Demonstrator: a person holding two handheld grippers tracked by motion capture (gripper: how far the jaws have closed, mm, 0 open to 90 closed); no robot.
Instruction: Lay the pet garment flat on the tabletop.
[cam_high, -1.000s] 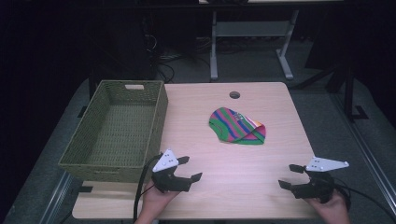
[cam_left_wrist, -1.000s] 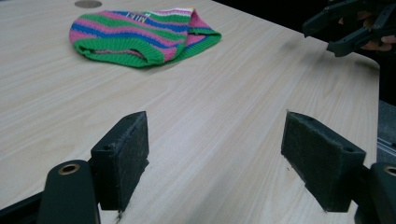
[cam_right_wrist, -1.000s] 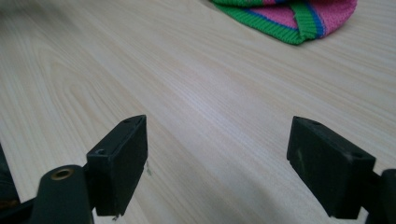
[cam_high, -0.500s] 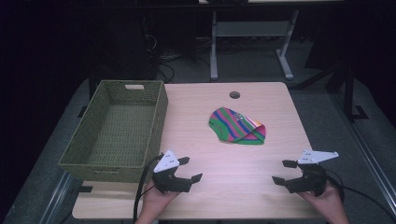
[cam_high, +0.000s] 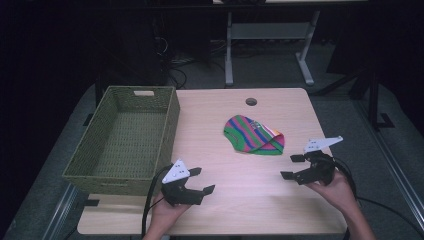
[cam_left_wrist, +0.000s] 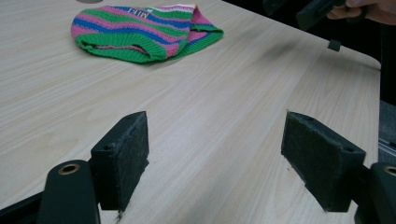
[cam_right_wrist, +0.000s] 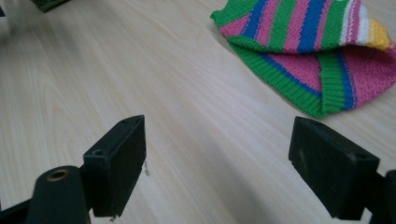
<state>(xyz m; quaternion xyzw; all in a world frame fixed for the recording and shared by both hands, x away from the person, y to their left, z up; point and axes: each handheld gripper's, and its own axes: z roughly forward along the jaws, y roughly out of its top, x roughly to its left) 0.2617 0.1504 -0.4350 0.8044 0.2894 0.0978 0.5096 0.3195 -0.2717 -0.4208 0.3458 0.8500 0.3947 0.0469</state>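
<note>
Knit hat, striped green, pink and blue with a white and yellow patch at one end, lies flat on the tabletop, right of centre and toward the far half. A green ribbed hem runs round its opening; one edge is folded over on itself, as seen in the right gripper view.

Right gripper: held in the person's right hand near the right edge of the tabletop, nearer the person than the hat and to its right. Jaws spread wide, nothing between them. In the right gripper view the hat sits ahead and toward the right-hand jaw, apart from both jaws, bare wood in the gap.

Left gripper: held in the left hand at the near edge, left of centre. Jaws spread wide, empty. In the left gripper view the hat lies well ahead and off toward the left-hand jaw, well apart; the right gripper and hand show at the top right corner.

Woven green basket stands on the left part of the tabletop, its near right corner just beside the left gripper. Inside looks empty. Round hole in the tabletop beyond the hat, near the far edge.
</note>
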